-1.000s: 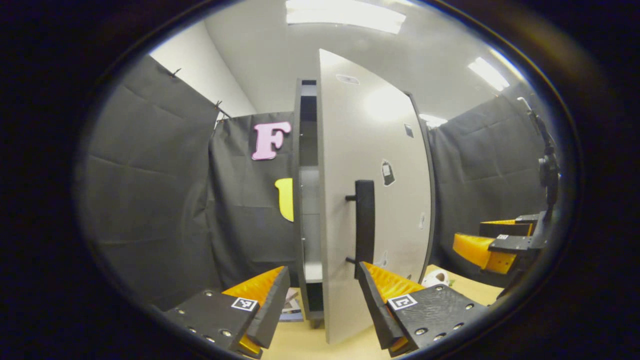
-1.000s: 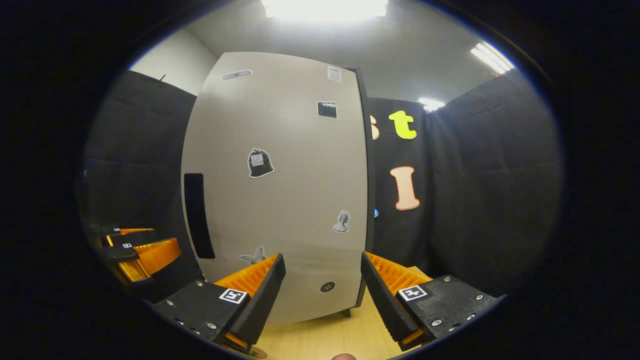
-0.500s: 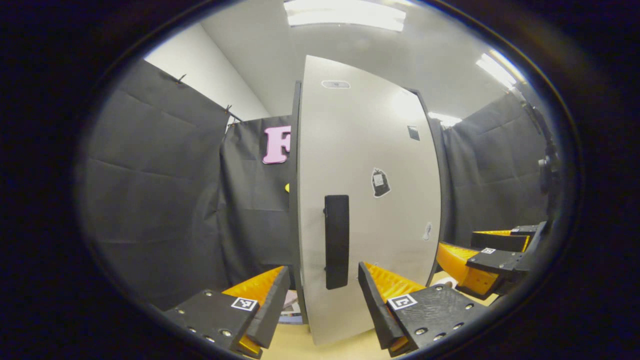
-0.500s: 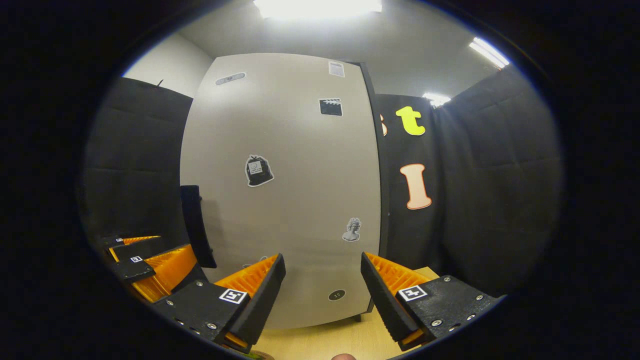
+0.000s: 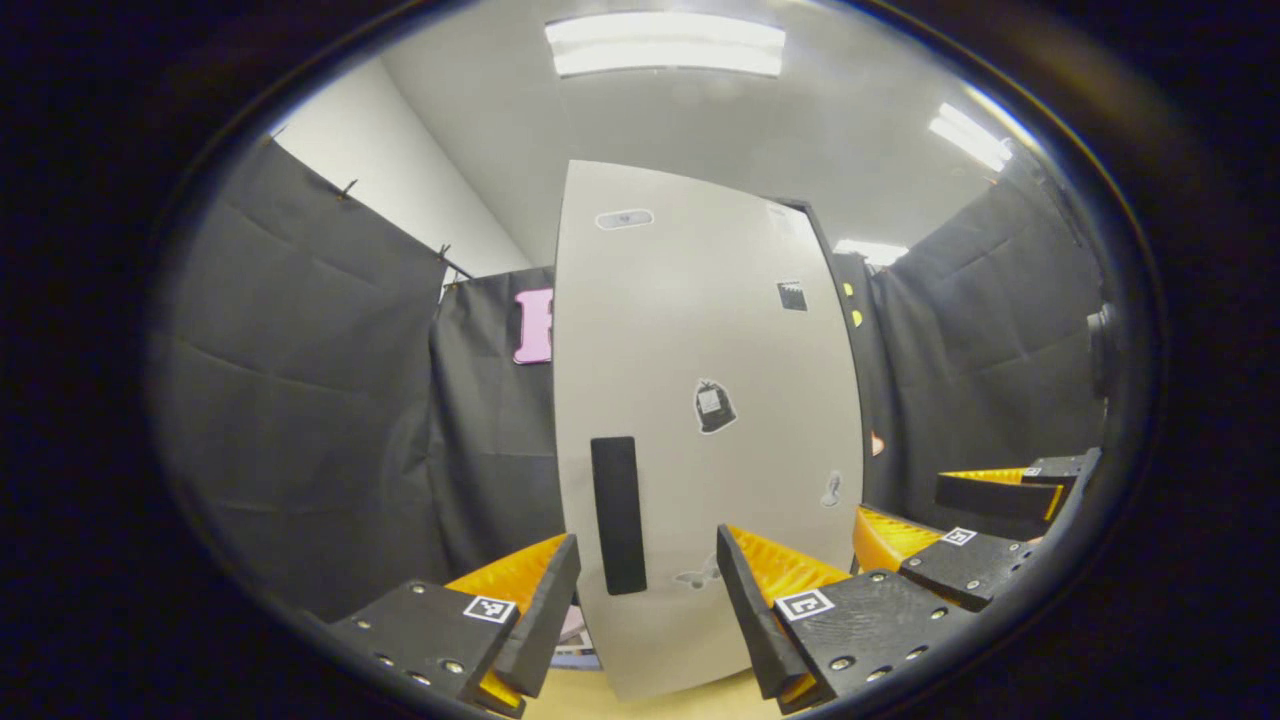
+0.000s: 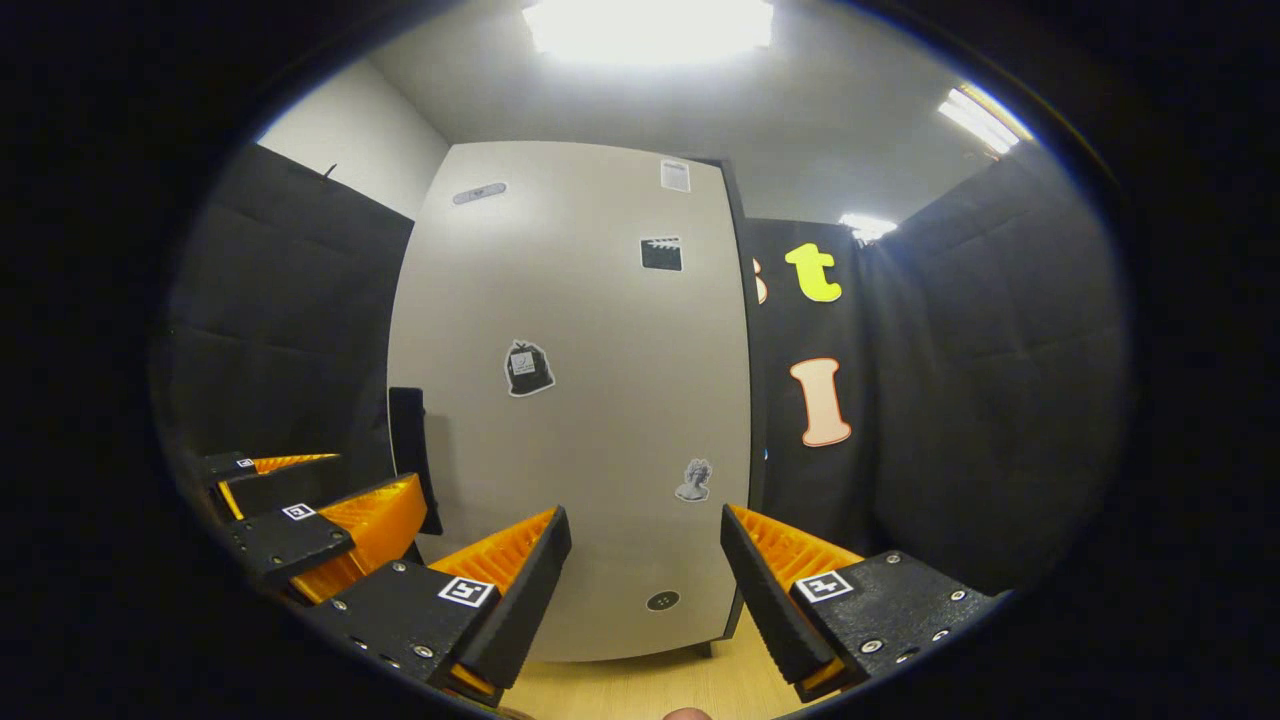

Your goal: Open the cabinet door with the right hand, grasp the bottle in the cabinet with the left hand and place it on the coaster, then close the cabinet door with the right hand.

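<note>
The tall pale-grey cabinet door (image 6: 570, 400) looks shut, so the task appears nearly complete. Its upright black bar handle (image 5: 618, 515) sits at the door's left edge, nearer the left gripper (image 5: 645, 590) than the right gripper (image 6: 645, 580). Both grippers stand spread and empty, facing the door. The bottle's place cannot be told.

No readable words, brands or numbers. Small picture stickers on the grey cabinet door (image 6: 600, 400) ahead of the tongs, their print too small to make out. Square black-and-white coded markers (image 6: 466, 591) on the tongs, carrying no legible text.
</note>
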### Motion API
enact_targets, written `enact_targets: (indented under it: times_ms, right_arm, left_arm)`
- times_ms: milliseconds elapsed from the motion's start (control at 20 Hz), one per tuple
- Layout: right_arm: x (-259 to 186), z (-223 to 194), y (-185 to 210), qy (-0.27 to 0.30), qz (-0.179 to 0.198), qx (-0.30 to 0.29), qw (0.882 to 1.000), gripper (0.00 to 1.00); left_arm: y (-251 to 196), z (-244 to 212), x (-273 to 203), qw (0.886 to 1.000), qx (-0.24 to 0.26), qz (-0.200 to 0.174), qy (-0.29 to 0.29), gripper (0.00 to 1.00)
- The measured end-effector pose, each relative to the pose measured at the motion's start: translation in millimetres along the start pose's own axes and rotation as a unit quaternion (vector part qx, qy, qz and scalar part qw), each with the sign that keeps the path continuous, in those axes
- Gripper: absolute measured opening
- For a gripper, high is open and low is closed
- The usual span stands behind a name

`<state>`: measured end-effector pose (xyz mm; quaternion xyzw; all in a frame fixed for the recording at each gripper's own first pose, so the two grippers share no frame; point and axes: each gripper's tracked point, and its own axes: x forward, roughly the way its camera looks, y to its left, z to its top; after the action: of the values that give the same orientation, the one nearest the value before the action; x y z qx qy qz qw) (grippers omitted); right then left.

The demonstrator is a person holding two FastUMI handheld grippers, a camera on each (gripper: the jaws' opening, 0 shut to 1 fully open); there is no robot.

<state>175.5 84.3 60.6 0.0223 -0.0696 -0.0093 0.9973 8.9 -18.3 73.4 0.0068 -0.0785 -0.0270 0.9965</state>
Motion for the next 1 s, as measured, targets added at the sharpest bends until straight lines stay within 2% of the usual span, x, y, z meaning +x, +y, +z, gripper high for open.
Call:
enact_targets:
  times_ms: [150,200,250,300,450,600,650,700,800,900,950,1000]
  right_arm:
    - [0,-7,-9,0.008,-0.009,0.003,1.000,0.93]
    - [0,-10,-12,0.013,-0.012,0.005,1.000,0.93]
    - [0,-11,-14,0.019,-0.014,0.006,1.000,0.94]
    - [0,-14,-13,0.026,-0.013,0.010,1.000,0.94]
    - [0,-12,-7,0.025,-0.005,0.011,1.000,0.93]
    - [-1,-6,1,0.014,0.006,-0.002,1.000,0.93]
    - [-1,-7,2,0.013,0.008,-0.007,1.000,0.94]
    - [0,-9,4,0.014,0.010,-0.008,1.000,0.93]
    - [2,-13,6,0.021,0.015,-0.005,1.000,0.90]
    - [2,-15,8,0.026,0.016,-0.003,1.000,0.93]
    - [1,-14,8,0.026,0.016,-0.006,1.000,0.90]
    - [1,-14,8,0.025,0.016,-0.008,1.000,0.94]
  left_arm:
    - [-13,-5,4,1.000,-0.008,-0.016,0.007,0.78]
    - [-16,-4,3,1.000,-0.006,-0.020,0.009,0.83]
    - [-17,-4,5,1.000,-0.002,-0.021,0.008,0.74]
    - [-18,-5,5,1.000,0.000,-0.022,0.006,0.82]
    - [-14,-2,2,1.000,0.003,-0.012,0.000,0.82]
    - [-13,-5,1,1.000,-0.009,-0.005,0.007,0.75]
    - [-12,-7,2,1.000,-0.012,-0.004,0.011,0.82]
    - [-11,-7,1,1.000,-0.013,-0.002,0.013,0.78]
    - [-5,-6,2,1.000,-0.011,0.004,0.012,0.82]
    - [-6,-7,0,1.000,-0.014,0.005,0.014,0.82]
    - [-5,-9,0,1.000,-0.013,0.006,0.015,0.78]
    - [-4,-9,1,1.000,-0.015,0.004,0.015,0.82]
